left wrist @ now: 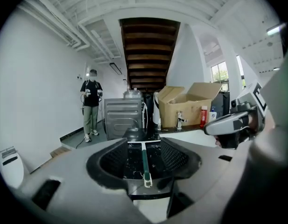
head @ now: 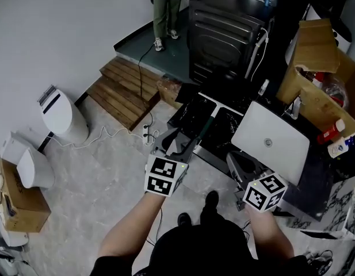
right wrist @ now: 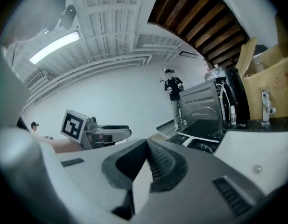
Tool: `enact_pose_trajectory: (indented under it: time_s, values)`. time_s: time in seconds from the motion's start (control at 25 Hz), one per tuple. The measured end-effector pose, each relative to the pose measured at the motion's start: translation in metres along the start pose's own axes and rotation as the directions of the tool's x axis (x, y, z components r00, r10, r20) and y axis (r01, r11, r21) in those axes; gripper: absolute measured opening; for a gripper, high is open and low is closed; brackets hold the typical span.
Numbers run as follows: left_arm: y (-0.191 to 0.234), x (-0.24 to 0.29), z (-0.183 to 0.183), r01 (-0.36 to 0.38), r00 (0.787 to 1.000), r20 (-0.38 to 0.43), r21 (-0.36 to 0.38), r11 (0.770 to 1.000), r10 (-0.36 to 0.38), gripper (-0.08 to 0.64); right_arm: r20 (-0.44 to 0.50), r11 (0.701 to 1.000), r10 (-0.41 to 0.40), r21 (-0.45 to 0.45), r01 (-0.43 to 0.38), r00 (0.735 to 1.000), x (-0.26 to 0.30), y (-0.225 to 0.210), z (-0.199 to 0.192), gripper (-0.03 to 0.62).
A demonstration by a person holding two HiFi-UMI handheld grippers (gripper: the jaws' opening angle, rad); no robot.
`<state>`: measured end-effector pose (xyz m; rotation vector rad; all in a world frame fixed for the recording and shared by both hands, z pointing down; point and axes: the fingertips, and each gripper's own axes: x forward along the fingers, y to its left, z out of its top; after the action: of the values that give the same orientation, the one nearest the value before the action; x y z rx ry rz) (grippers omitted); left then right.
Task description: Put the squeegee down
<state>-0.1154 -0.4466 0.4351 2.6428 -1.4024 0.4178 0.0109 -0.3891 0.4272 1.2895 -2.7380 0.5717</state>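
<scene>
The squeegee (head: 205,130) has a green handle and lies flat on the black marble counter (head: 191,114). In the left gripper view the squeegee (left wrist: 144,160) shows between the jaws, blade end farthest from me. My left gripper (head: 180,141) hovers just short of the handle's near end, and its jaws stand wide apart in its own view (left wrist: 143,143), with neither pad on the handle. My right gripper (head: 241,164) hangs to the right, beside a white sink basin (head: 269,138). Its fingertips meet in its own view (right wrist: 145,143) and hold nothing.
A cardboard box (head: 318,79) with bottles and a faucet (head: 293,107) stands at the counter's right. A dark washing machine (head: 223,36) is behind the counter, wooden steps (head: 122,88) to its left. A person (head: 165,10) stands at the back. A white bin (head: 62,114) sits on the floor.
</scene>
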Motion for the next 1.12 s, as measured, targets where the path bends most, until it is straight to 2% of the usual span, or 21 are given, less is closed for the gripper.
enact_pose_trajectory:
  time_s: [0.16, 0.24, 0.4, 0.56, 0.64, 0.68, 0.76, 0.88, 0.96, 1.04, 1.12]
  values:
    - [-0.012, -0.032, 0.005, 0.011, 0.997, 0.073, 0.011, 1.000, -0.012, 0.220, -0.003, 0.999, -0.017, -0.040, 0.017, 1.000, -0.017, 0.028, 0.001, 0.006]
    - [-0.021, -0.043, 0.008, 0.015, 0.994, 0.105, 0.026, 1.000, -0.017, 0.168, -0.011, 0.997, -0.032, -0.064, 0.032, 0.999, -0.030, 0.036, 0.003, 0.006]
    - [-0.037, -0.055, 0.012, 0.050, 0.989, 0.136, 0.005, 0.999, -0.050, 0.163, -0.016, 0.993, -0.076, -0.095, 0.074, 0.997, -0.054, 0.042, 0.014, 0.006]
    - [-0.048, -0.062, 0.021, 0.057, 0.987, 0.154, -0.012, 0.998, -0.055, 0.149, -0.010, 0.991, -0.099, -0.088, 0.098, 0.995, -0.069, 0.036, 0.019, 0.006]
    - [-0.048, -0.068, 0.029, 0.023, 0.984, 0.180, -0.029, 0.999, -0.018, 0.065, 0.000, 0.991, -0.102, -0.082, 0.101, 0.995, -0.077, 0.030, 0.022, 0.006]
    - [-0.049, -0.070, 0.034, 0.012, 0.982, 0.191, -0.039, 0.999, -0.004, 0.052, 0.010, 0.991, -0.103, -0.081, 0.103, 0.995, -0.081, 0.028, 0.023, 0.006]
    - [-0.057, -0.071, 0.040, 0.010, 0.979, 0.204, -0.052, 0.999, 0.000, 0.051, 0.036, 0.990, -0.107, -0.085, 0.110, 0.994, -0.092, 0.023, 0.026, 0.006]
    - [-0.078, -0.069, 0.048, 0.011, 0.979, 0.206, -0.031, 0.999, -0.004, 0.042, 0.074, 0.989, -0.104, -0.097, 0.111, 0.992, -0.113, 0.018, 0.033, 0.006]
    - [-0.091, -0.068, 0.056, -0.005, 0.976, 0.220, -0.016, 1.000, 0.008, 0.008, 0.082, 0.989, -0.085, -0.110, 0.093, 0.993, -0.129, 0.015, 0.034, 0.006]
    - [-0.103, -0.064, 0.062, -0.014, 0.974, 0.227, -0.013, 1.000, 0.017, 0.006, 0.081, 0.989, -0.066, -0.124, 0.075, 0.995, -0.143, 0.009, 0.032, 0.006]
    - [-0.117, -0.056, 0.066, 0.015, 0.977, 0.214, -0.016, 1.000, -0.011, 0.006, 0.093, 0.989, -0.064, -0.128, 0.076, 0.994, -0.156, -0.001, 0.034, 0.006]
